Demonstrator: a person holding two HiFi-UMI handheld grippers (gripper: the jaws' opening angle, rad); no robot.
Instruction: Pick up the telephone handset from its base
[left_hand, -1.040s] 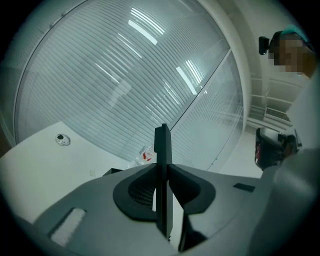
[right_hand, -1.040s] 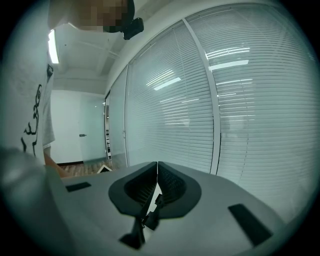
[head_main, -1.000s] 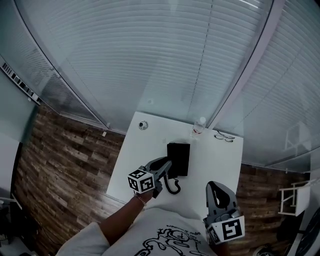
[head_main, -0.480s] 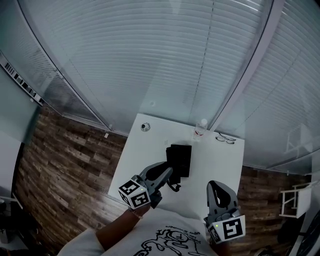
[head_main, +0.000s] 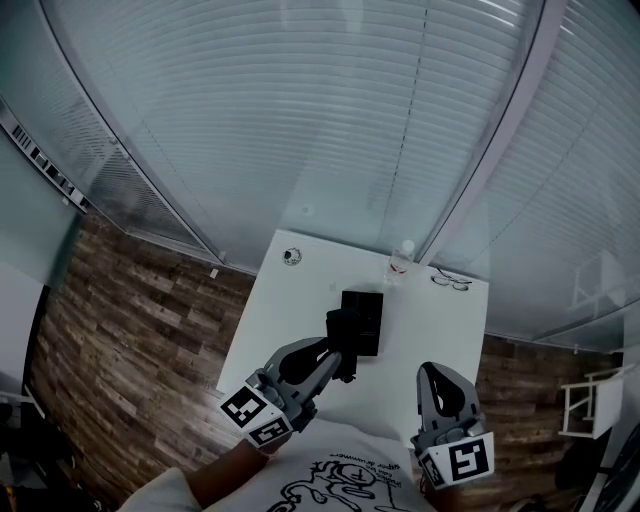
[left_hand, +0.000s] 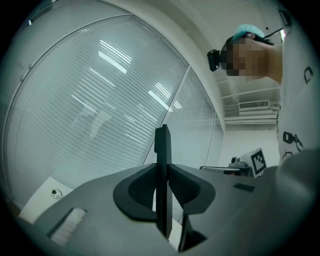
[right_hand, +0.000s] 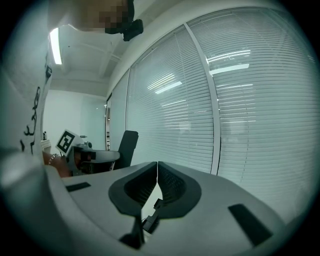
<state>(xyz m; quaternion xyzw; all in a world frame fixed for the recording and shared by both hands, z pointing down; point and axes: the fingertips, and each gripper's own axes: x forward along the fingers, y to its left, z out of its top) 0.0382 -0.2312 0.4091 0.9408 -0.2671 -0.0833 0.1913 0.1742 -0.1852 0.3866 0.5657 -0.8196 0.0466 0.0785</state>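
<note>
Handset (head_main: 338, 326) lifted higher off base (head_main: 368, 308) than a second ago, left gripper (head_main: 333, 356) jaws clamped on it, right gripper (head_main: 431, 369) jaws closed, empty.

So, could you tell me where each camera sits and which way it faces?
Head view: on the person's head, steeply down at the table, telephone base, left hand-held gripper and right hand-held gripper; forearm and shirt show.
Left gripper view: on its hand-held gripper, along jaws shut on the telephone handset, towards blinds; shirt at right.
Right gripper view: on its hand-held gripper, jaws together, facing blinds; shirt at left.
Shared: head and left gripper views show the telephone handset.
</note>
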